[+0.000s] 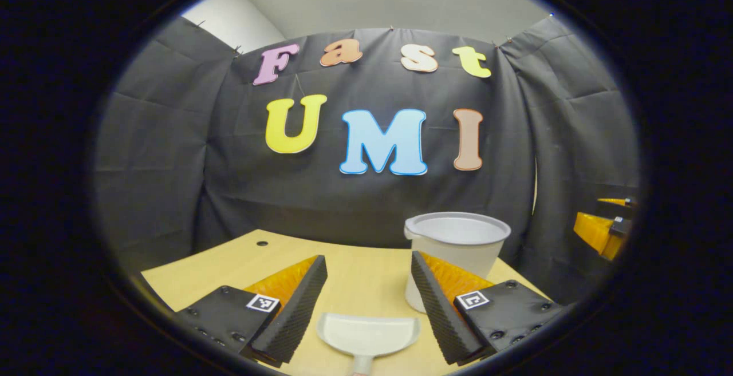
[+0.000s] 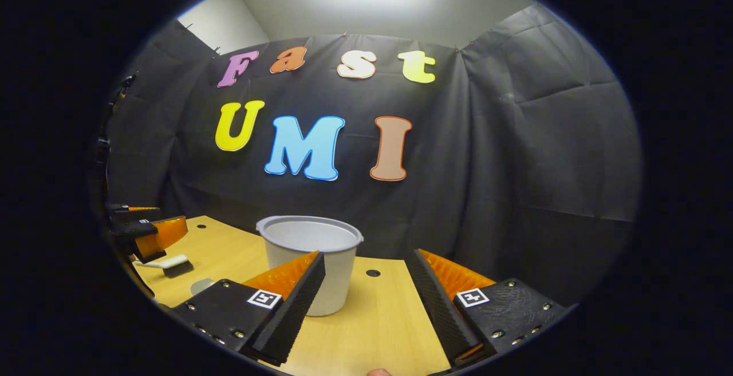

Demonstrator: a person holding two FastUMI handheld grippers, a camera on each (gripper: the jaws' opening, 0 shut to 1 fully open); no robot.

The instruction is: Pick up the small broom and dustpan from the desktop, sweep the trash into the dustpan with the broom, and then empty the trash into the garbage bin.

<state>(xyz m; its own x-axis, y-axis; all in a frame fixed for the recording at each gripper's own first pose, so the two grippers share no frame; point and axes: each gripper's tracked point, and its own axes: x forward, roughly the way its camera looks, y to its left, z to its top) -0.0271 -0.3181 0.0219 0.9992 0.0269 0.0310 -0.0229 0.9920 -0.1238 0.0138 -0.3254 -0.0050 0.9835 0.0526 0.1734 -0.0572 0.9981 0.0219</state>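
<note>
Since nothing is picked up yet, we'd say this job is right at the start. In the left gripper view, our left gripper (image 1: 366,301) hangs over the table (image 1: 355,273) with its fingers spread wide and nothing between them. The white dustpan (image 1: 369,333) lies flat on the wood just past the tips, near the table's front edge, its handle pointing back toward us. It sits in line with the gap, but the fingers aren't touching it.

In the right gripper view, our right gripper (image 2: 366,301) is wide open too, empty, aimed at bare wood beside the garbage bin (image 2: 312,256). The bin is a pale grey bucket standing upright toward the back edge of the table, close to the black cloth wall. Off at the table's left edge in that view we see a small white thing with a dark strip under it, which we're guessing is the broom (image 2: 166,262), lying flat just beside the other gripper. Too small to be sure, honestly.

We can't spot any trash on the wood from these angles; it could be hidden below the fingers.

So what's left is pretty much everything: grab the dustpan, grab the broom, sweep, then tip the load into the bin. The dustpan grab looks closest to happening.
</note>
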